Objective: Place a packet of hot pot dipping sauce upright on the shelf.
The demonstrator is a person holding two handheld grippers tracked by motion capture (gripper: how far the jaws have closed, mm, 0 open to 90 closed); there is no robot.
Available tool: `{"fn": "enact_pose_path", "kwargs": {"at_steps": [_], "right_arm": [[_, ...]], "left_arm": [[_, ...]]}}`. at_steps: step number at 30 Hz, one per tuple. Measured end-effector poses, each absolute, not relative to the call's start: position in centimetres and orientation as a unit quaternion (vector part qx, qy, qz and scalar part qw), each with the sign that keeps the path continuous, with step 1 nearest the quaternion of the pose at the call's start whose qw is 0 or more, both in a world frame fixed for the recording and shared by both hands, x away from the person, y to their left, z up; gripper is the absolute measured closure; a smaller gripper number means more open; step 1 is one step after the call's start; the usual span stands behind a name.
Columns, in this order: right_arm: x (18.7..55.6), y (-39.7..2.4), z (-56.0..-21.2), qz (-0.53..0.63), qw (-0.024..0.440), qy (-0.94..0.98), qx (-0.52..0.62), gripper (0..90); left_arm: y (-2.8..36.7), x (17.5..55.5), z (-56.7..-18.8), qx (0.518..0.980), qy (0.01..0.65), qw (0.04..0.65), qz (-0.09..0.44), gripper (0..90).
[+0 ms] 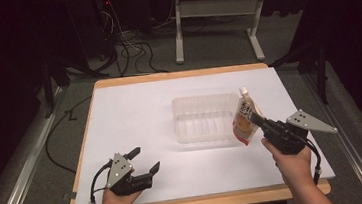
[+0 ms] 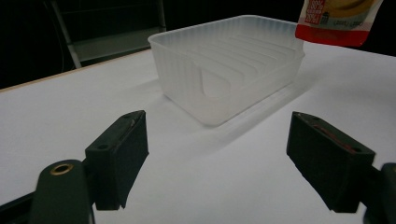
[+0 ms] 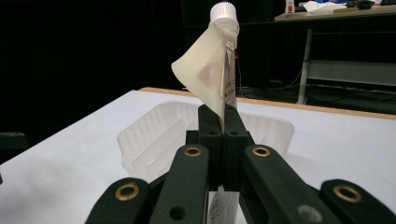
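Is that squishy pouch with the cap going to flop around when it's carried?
Probably a little. The pouch looks soft: its top corner curls over in the right gripper view. The right gripper pinches it by one flat side, so it may swing. Its capped top stays upright, so it seems fairly light.

Two black grippers [image 1: 145, 160] [image 1: 256, 120] are seen, each topped behind the jaws by a grey three-cornered plate [image 1: 119, 169], trailed by a black cable [image 1: 94, 183], with brass-ringed pivots [image 3: 193, 151].

Pouch [image 2: 337, 21] print too blurred
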State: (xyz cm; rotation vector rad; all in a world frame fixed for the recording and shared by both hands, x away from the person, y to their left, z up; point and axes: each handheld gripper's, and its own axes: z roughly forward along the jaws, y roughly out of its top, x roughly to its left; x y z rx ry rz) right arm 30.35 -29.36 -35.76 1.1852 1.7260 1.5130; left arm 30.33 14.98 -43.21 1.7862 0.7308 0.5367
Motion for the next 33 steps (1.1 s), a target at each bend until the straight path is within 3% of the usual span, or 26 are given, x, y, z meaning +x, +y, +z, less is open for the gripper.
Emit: {"fn": "enact_pose_path", "kwargs": {"at_steps": [33], "right_arm": [[35.1, -27.3, -35.7, 0.538, 0.280, 0.650, 0.457, 90.0]], "left_arm": [[15.1, 30.1, -43.3, 0.756, 0.298, 0.539, 0.223, 19.5]]}}
